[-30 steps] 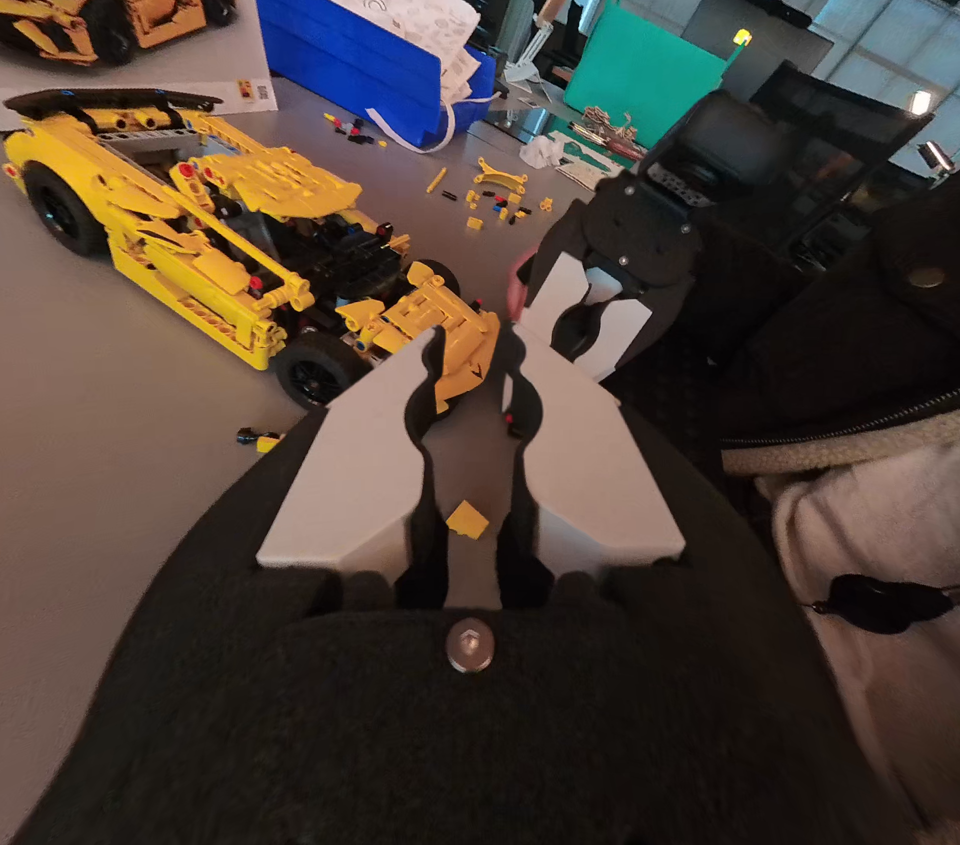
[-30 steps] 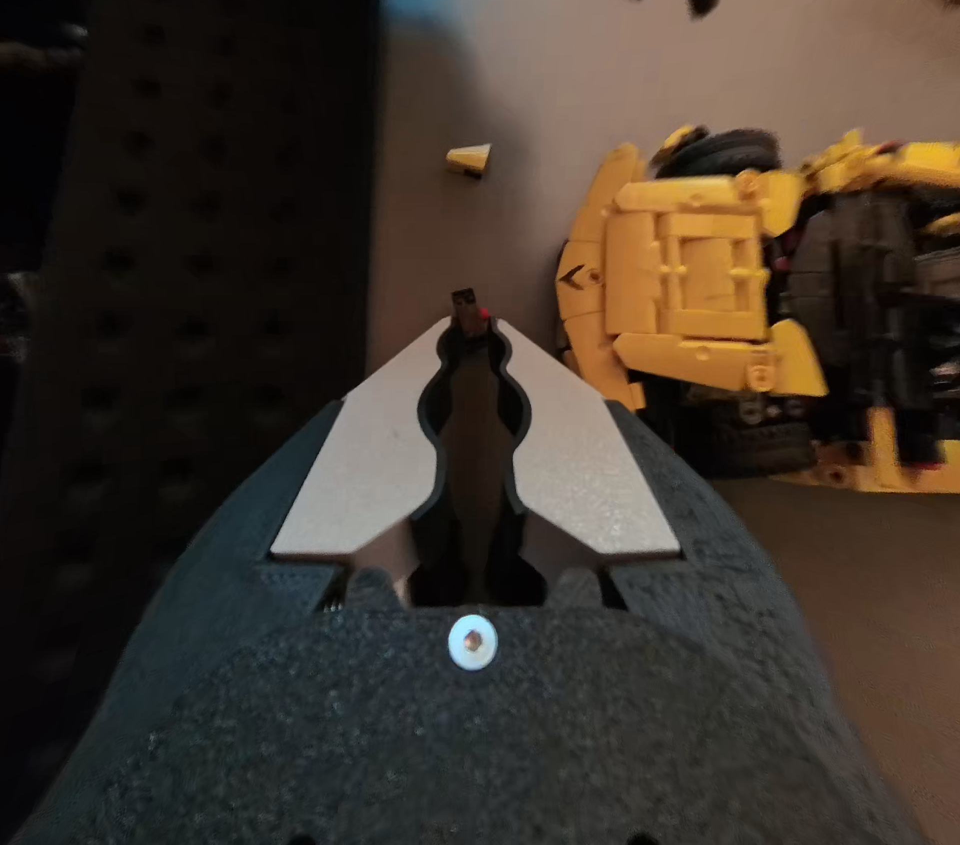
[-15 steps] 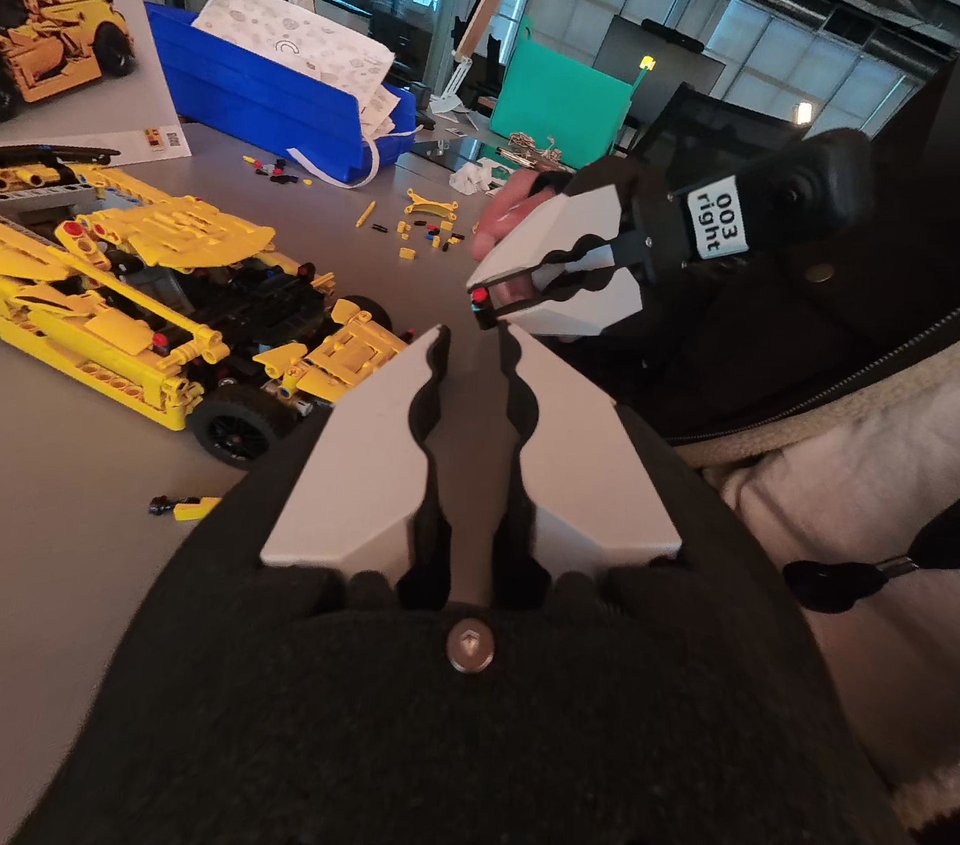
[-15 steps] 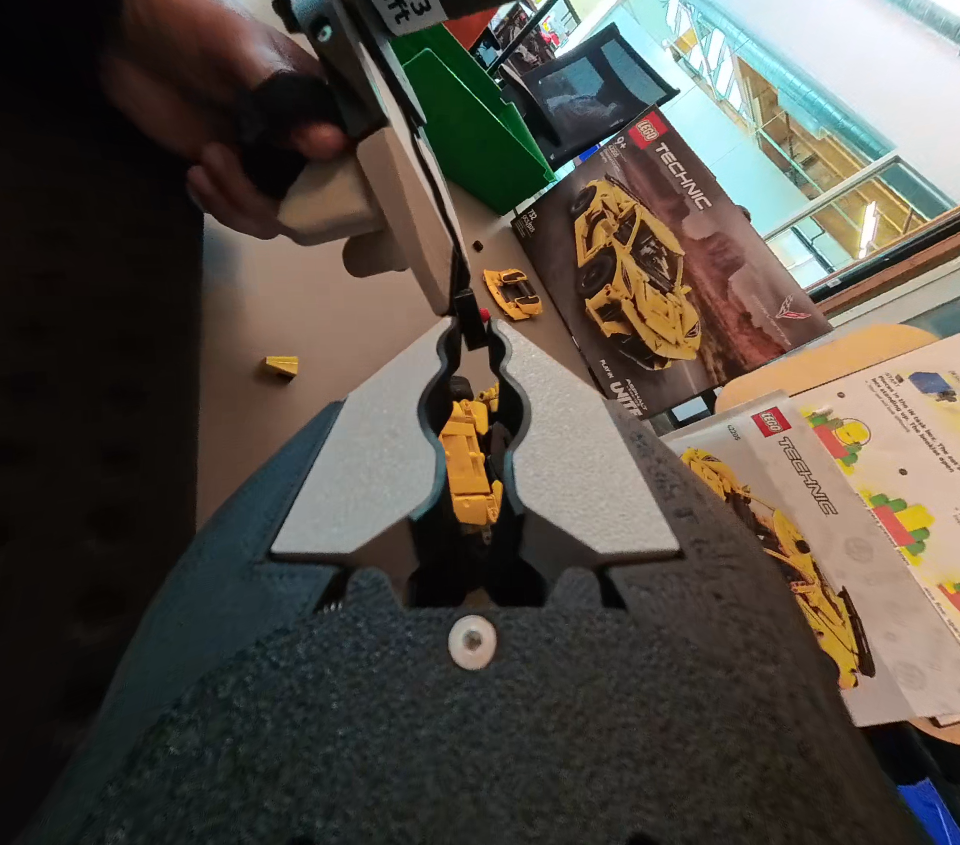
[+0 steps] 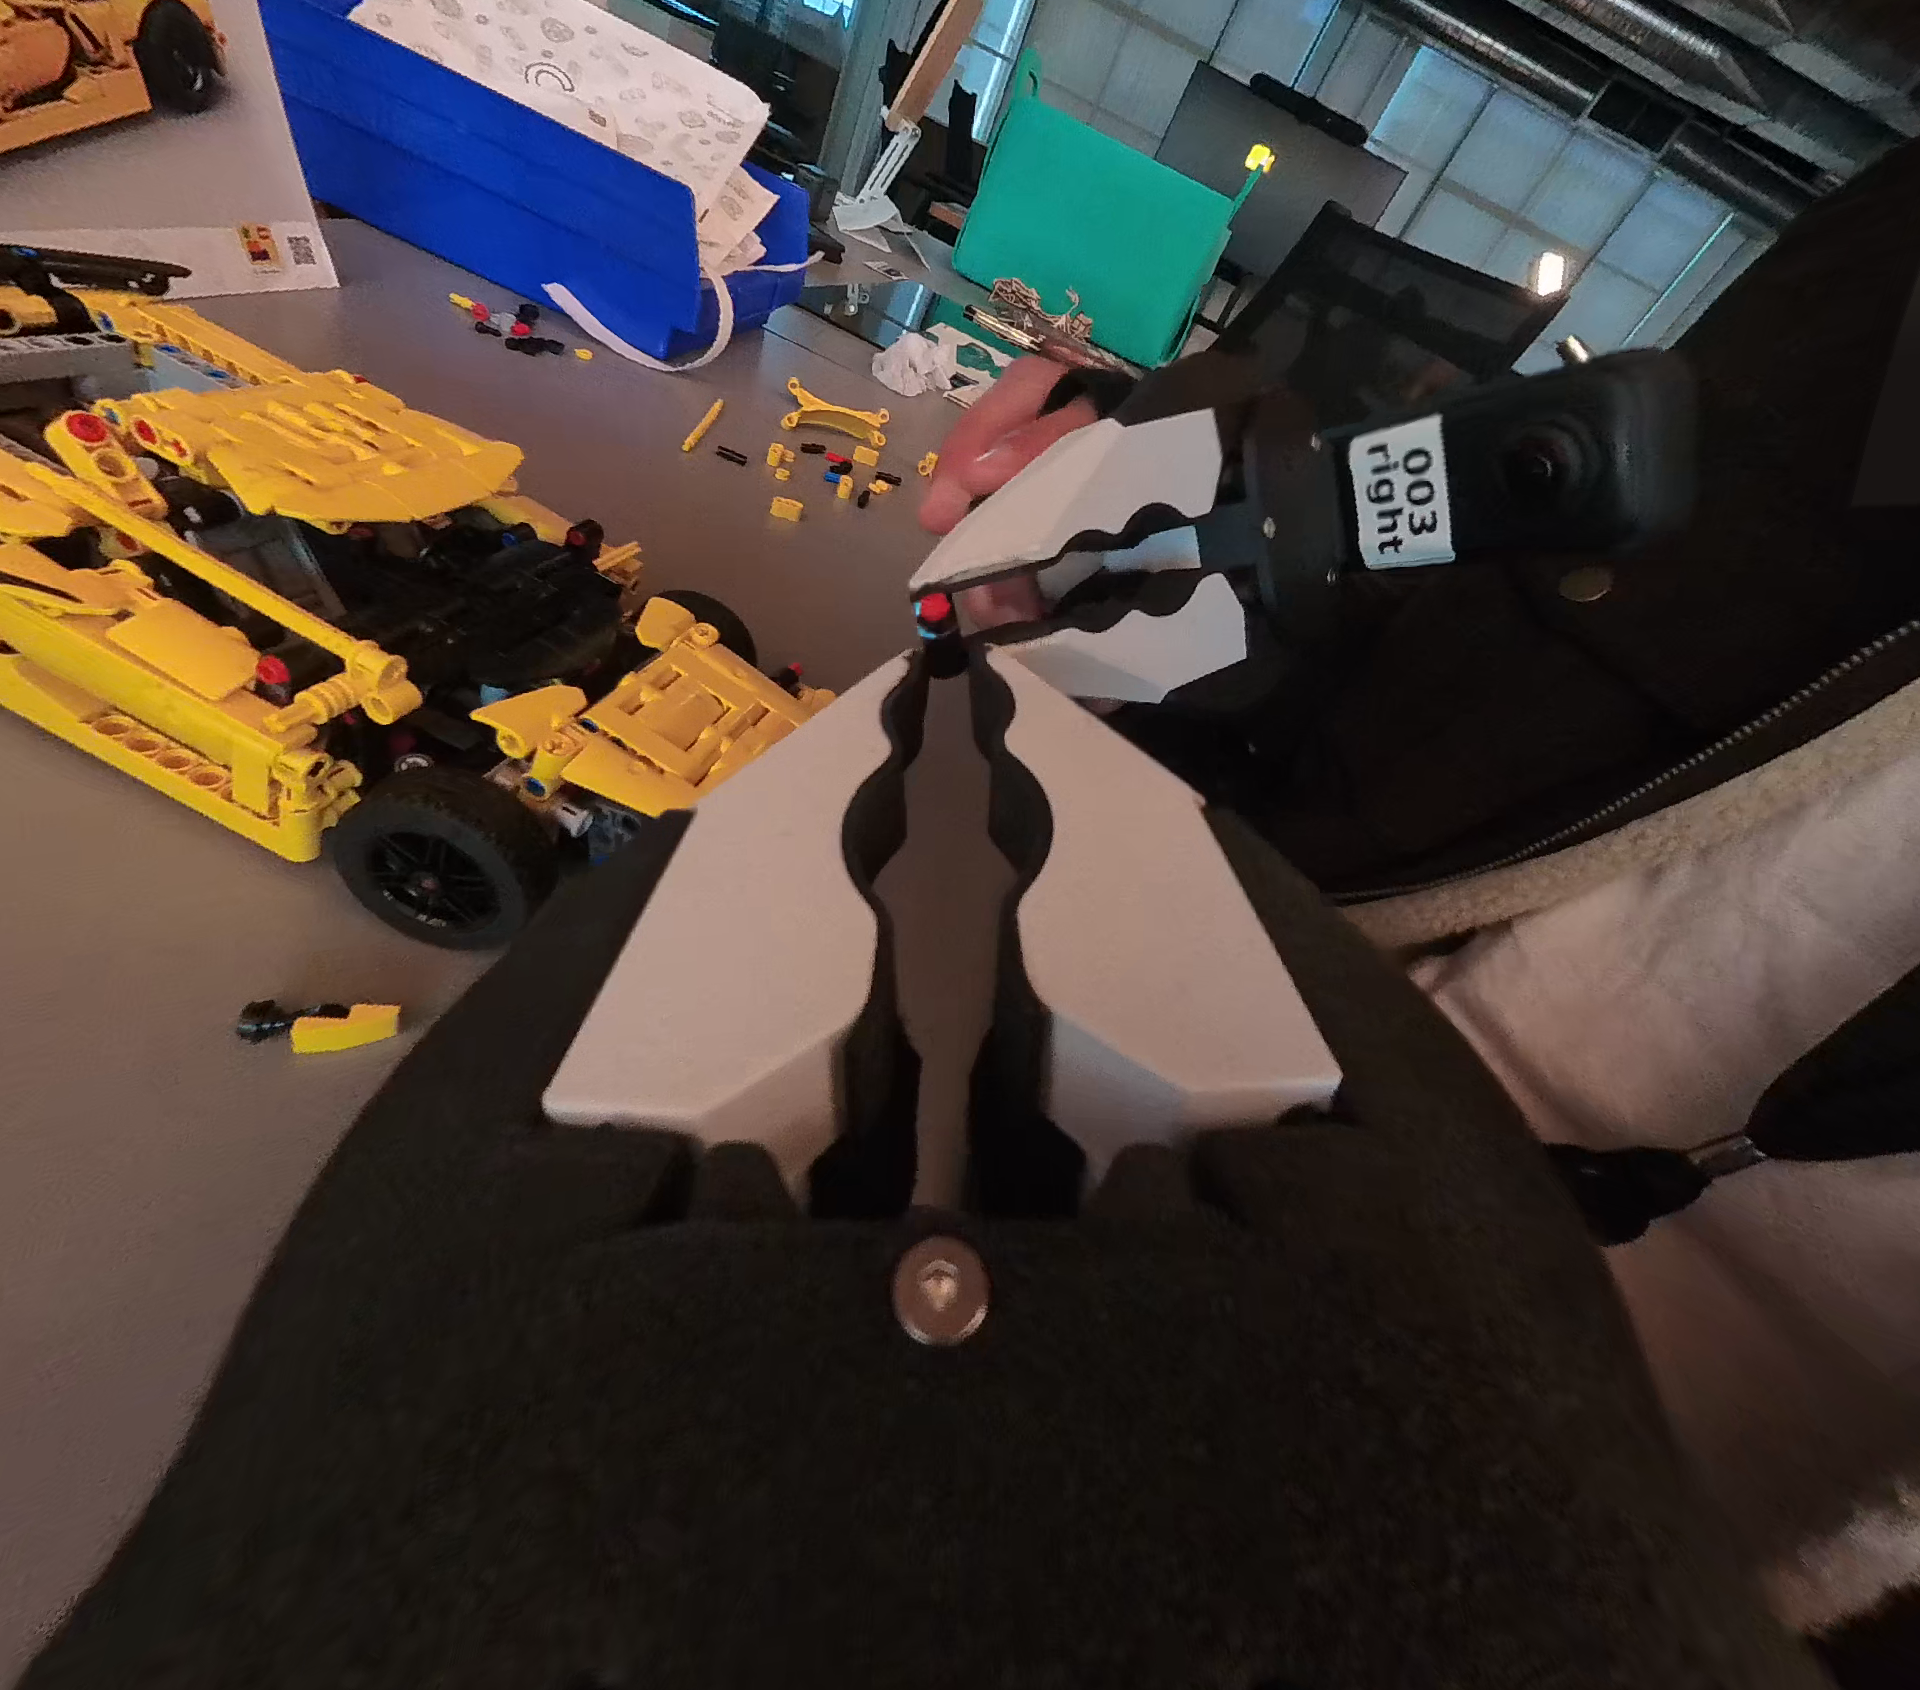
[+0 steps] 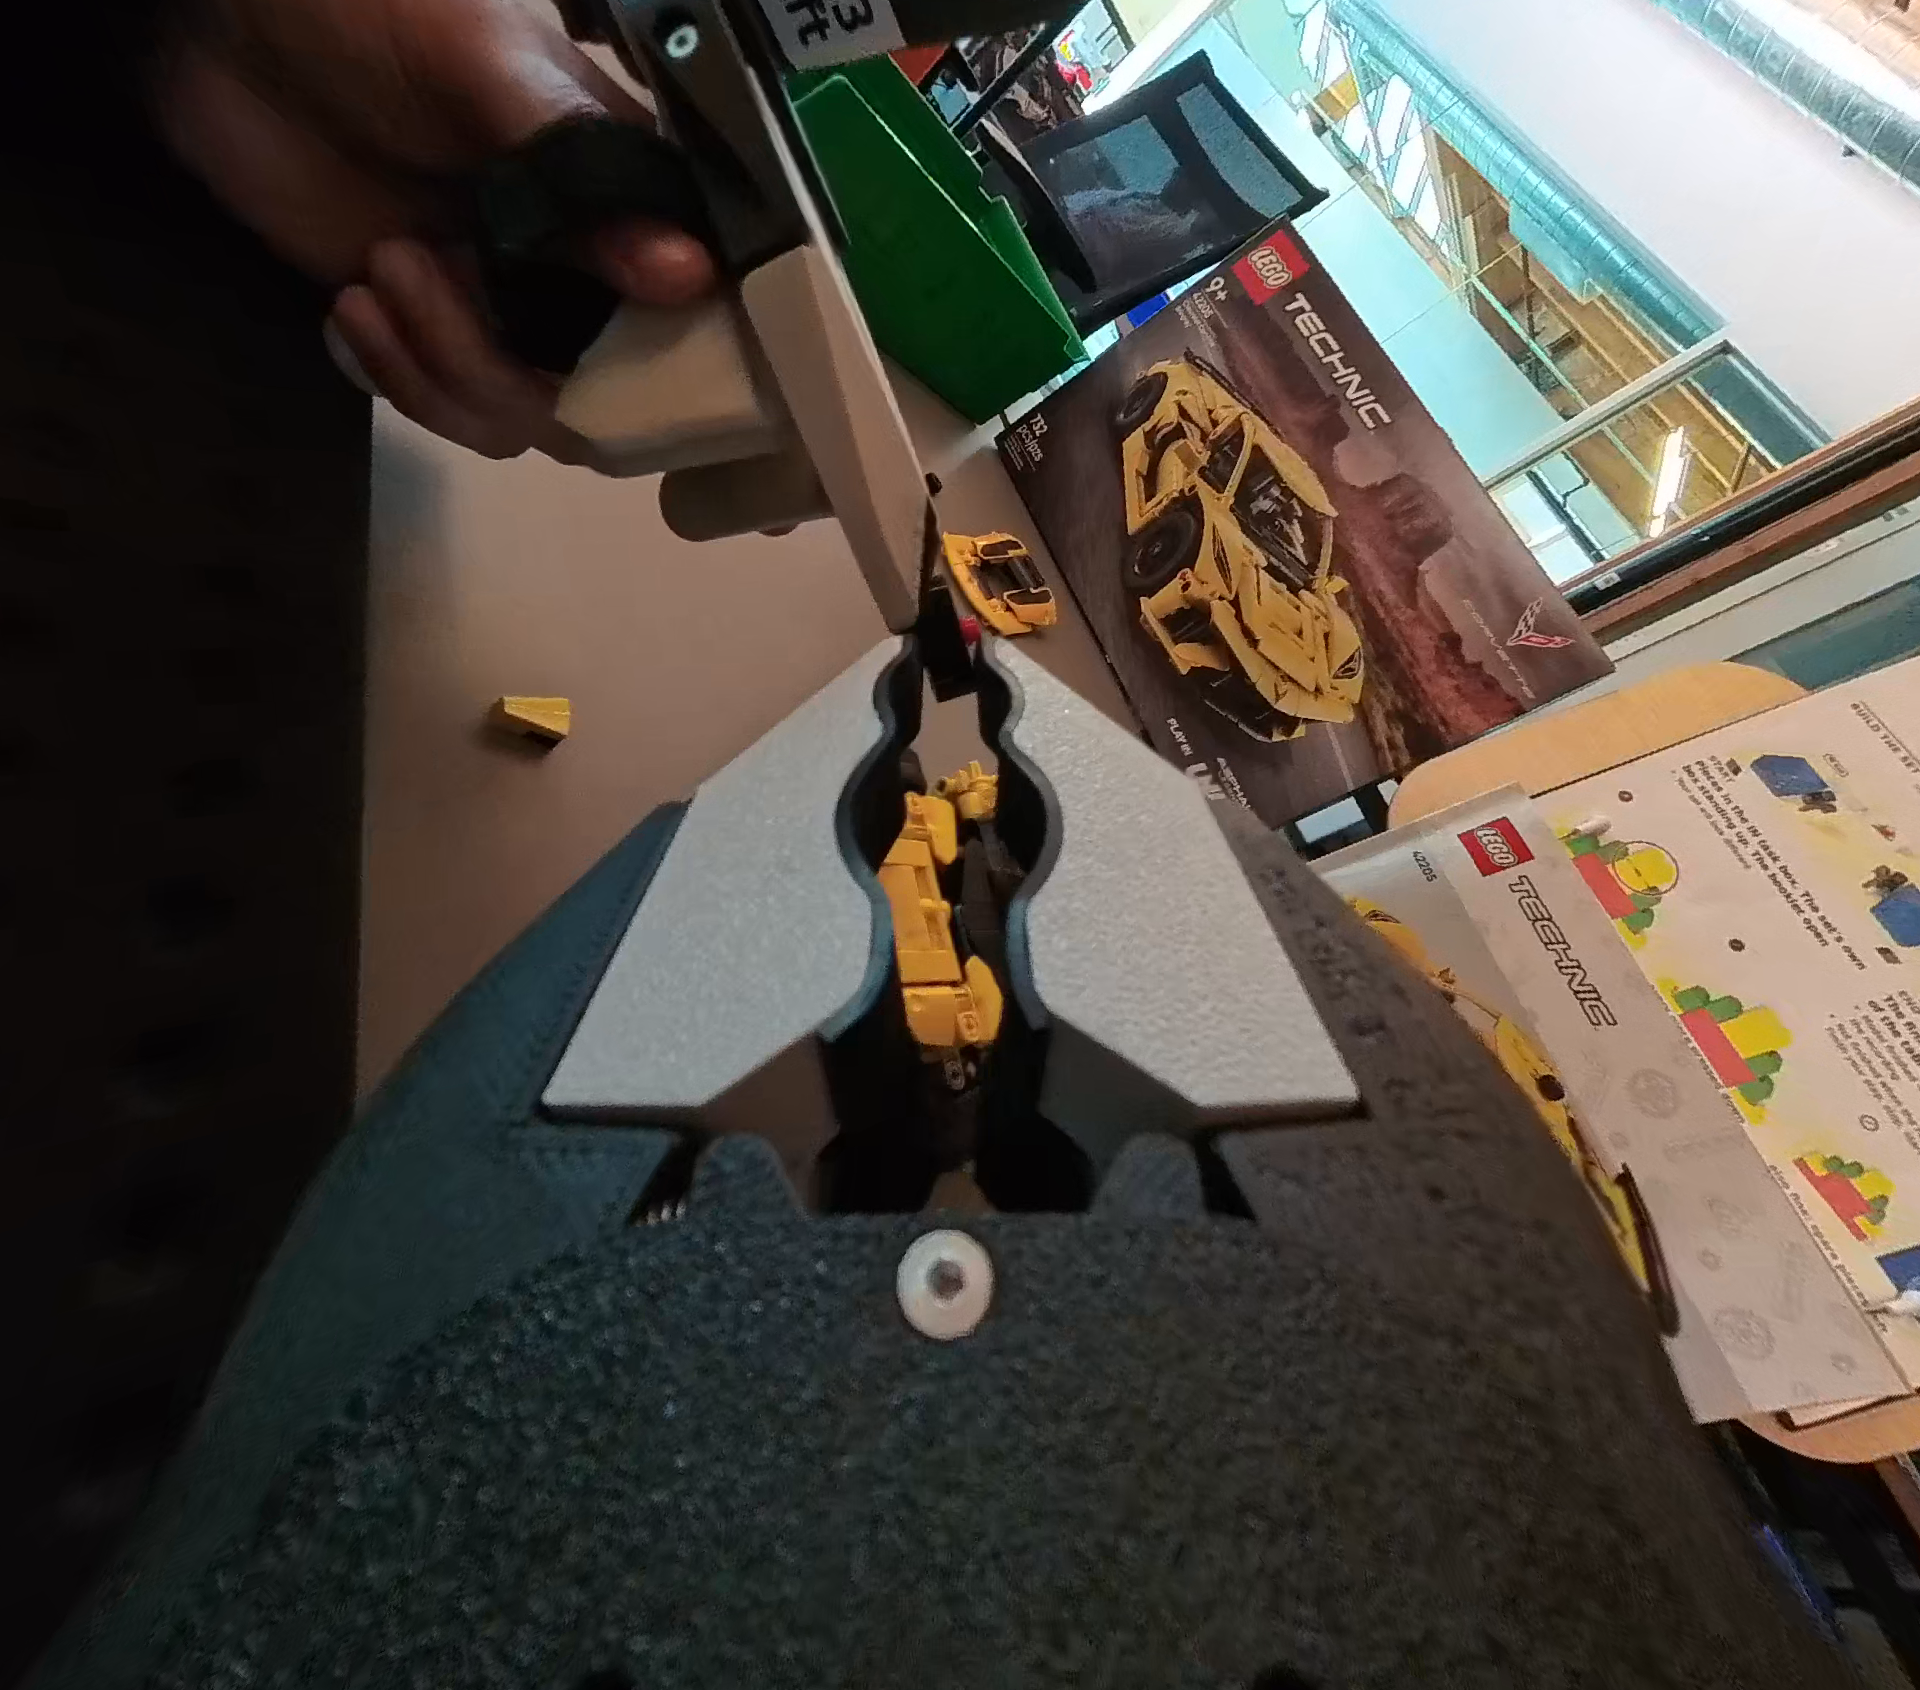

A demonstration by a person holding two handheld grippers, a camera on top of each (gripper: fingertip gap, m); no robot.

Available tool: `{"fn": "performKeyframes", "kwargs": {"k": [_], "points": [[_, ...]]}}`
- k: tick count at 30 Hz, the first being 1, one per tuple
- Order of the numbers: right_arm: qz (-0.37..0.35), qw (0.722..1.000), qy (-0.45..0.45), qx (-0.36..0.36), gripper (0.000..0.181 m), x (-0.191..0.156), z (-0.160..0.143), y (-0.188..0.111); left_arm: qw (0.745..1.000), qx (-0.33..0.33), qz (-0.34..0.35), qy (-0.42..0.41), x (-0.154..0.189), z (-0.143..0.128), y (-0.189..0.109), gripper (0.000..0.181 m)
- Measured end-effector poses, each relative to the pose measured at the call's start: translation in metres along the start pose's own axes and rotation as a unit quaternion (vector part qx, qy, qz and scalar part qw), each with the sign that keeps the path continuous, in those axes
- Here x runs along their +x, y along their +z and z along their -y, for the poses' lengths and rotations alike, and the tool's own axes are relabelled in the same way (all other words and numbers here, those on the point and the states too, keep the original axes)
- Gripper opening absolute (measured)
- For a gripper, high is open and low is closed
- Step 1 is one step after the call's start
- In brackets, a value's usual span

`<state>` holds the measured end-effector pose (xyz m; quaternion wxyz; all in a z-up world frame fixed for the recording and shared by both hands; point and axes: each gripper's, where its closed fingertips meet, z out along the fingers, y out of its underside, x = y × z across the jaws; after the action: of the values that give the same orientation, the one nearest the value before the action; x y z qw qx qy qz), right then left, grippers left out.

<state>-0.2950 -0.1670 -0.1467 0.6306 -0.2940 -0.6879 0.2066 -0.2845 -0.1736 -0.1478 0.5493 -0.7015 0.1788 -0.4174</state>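
Black-and-red pin piece (image 5: 935, 607) is sitting at twelve o'clock from my left gripper (image 5: 943, 672), just at its tips. My right gripper (image 5: 948, 624) is clamping it, reaching in from three o'clock. My left jaws are standing narrowly apart around its black end; I cannot tell if they are pinching it. The yellow car (image 5: 312, 601), partly built, is resting at ten o'clock. Against half a second ago, both grippers are now meeting tip to tip, and my left jaws are looking narrower.
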Motion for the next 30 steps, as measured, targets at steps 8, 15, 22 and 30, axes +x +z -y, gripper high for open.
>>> {"fn": "performKeyframes", "kwargs": {"k": [8,15,22,30], "points": [[0.114,0.969,0.218,-0.02,0.035,-0.017,-0.015,0.0,0.993,-0.024,0.077,0.085,-0.012,-0.005,0.0,0.006],[0.156,0.953,0.261,-0.009,0.034,-0.019,-0.018,-0.005,0.97,-0.068,0.117,0.201,-0.013,-0.018,0.008,0.006],[0.161,0.949,0.268,-0.023,0.024,-0.021,-0.023,-0.006,0.963,-0.074,0.135,0.222,-0.016,-0.018,0.007,0.007],[0.167,0.946,0.277,-0.034,0.022,-0.024,-0.027,-0.006,0.955,-0.09,0.151,0.238,-0.02,-0.021,0.007,0.006]]}}
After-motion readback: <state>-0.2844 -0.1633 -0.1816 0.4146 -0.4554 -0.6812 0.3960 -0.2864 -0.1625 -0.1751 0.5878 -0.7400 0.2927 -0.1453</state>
